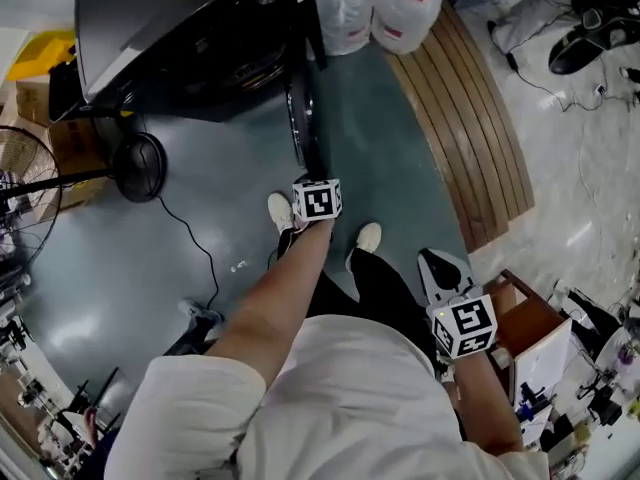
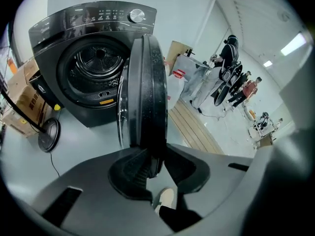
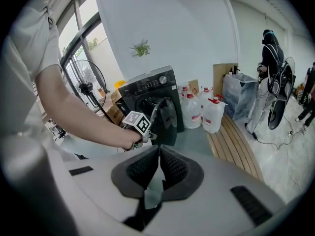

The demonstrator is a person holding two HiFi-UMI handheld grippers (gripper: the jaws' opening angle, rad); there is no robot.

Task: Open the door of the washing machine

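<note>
The dark front-loading washing machine point(image 1: 180, 38) stands at the top left, and its drum point(image 2: 93, 68) is exposed. Its round door point(image 1: 303, 133) is swung out and shows edge-on. My left gripper point(image 1: 308, 183) is at the door's outer edge. In the left gripper view the door point(image 2: 145, 92) rises thick and black, and its rim sits between the pads of the left gripper point(image 2: 150, 163), which grip it. The right gripper point(image 1: 436, 260) hangs back by my right side, away from the machine. In its own view the right gripper point(image 3: 158, 151) has its pads together with nothing between them.
Several water jugs point(image 1: 375, 13) stand right of the machine, beside a slatted wooden platform point(image 1: 470, 118). A floor fan point(image 1: 140, 166) and cardboard boxes point(image 1: 60, 138) sit on the left. My shoes point(image 1: 368, 236) are just behind the door. People stand far off point(image 2: 229, 63).
</note>
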